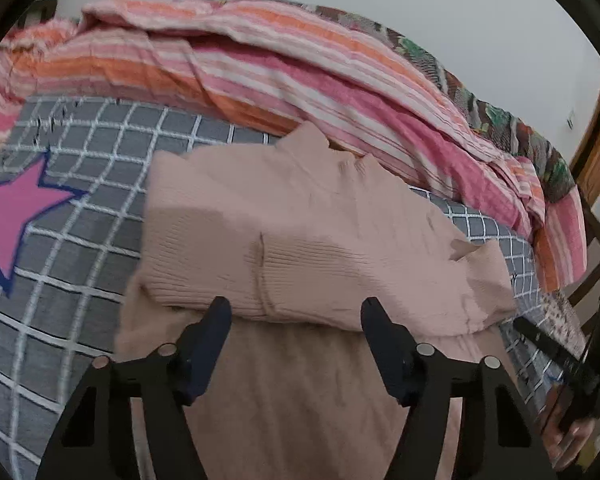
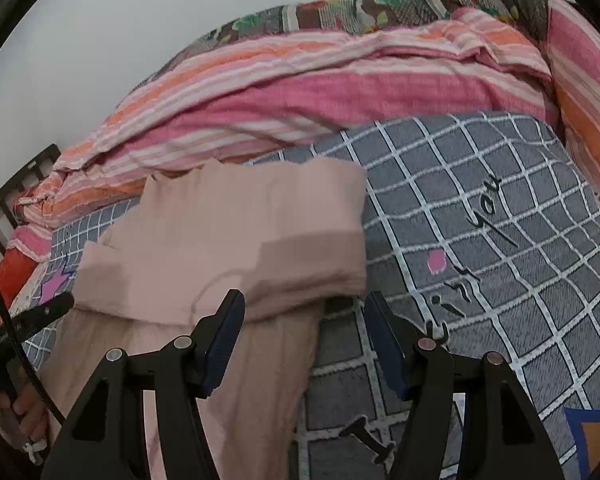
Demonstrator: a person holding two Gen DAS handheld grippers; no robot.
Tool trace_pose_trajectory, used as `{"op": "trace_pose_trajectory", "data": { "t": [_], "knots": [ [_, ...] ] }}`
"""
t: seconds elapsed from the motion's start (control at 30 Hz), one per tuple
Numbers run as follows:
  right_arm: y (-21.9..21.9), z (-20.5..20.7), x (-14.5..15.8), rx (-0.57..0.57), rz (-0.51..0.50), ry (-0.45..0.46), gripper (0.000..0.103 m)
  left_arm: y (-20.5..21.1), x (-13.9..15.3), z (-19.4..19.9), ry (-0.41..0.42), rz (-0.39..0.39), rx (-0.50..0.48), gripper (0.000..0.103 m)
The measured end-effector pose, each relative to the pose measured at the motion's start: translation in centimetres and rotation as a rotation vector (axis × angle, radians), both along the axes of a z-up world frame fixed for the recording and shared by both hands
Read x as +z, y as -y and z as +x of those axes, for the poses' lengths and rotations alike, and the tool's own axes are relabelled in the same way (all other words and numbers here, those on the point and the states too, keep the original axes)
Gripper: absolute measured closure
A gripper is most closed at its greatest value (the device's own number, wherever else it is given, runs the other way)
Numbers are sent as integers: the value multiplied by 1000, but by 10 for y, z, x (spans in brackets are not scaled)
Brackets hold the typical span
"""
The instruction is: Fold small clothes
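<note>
Your pink sweater [image 1: 300, 232] lies on the grey checked bed cover [image 1: 80, 240], its top part already folded down over the rest. Both the left gripper [image 1: 296, 312] and the right gripper [image 2: 304, 308] have fingers apart, holding nothing, just short of the fold's near edge. Press that crease flat evenly before the next fold. The striped quilt [image 1: 300, 92] crowds the far side; open room lies to the sides.
</note>
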State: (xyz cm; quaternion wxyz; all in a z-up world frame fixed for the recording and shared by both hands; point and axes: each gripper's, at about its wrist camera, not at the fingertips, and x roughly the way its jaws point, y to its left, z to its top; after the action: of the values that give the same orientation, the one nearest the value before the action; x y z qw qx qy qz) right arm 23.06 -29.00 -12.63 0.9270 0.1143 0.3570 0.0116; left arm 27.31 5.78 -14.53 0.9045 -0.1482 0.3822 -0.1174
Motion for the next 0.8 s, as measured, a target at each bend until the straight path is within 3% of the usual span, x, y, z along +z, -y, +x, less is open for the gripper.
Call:
{"op": "trace_pose_trajectory", "data": {
  "t": [0.27,0.33,0.43,0.47,0.5,0.63,0.73,0.8],
  "knots": [
    [7,0,-6,19,47,-15,41,12,-11,16,-39,-5,22,47],
    [8,1,-7,21,55,-18,41,16,-13,18,-42,14,28,55],
    [12,3,-9,14,83,-28,41,19,-15,20,-45,17,24,78],
    [14,4,-10,9,93,-33,41,20,-14,22,-43,15,22,93],
    [16,5,-10,7,101,-34,41,20,-12,22,-32,-5,13,97],
    [22,11,-5,-17,107,3,41,12,11,13,98,-36,57,97],
    [26,20,2,-37,80,41,41,2,25,7,179,23,131,97],
    [28,27,3,-50,87,49,41,-10,25,9,170,15,150,97]
  ]
}}
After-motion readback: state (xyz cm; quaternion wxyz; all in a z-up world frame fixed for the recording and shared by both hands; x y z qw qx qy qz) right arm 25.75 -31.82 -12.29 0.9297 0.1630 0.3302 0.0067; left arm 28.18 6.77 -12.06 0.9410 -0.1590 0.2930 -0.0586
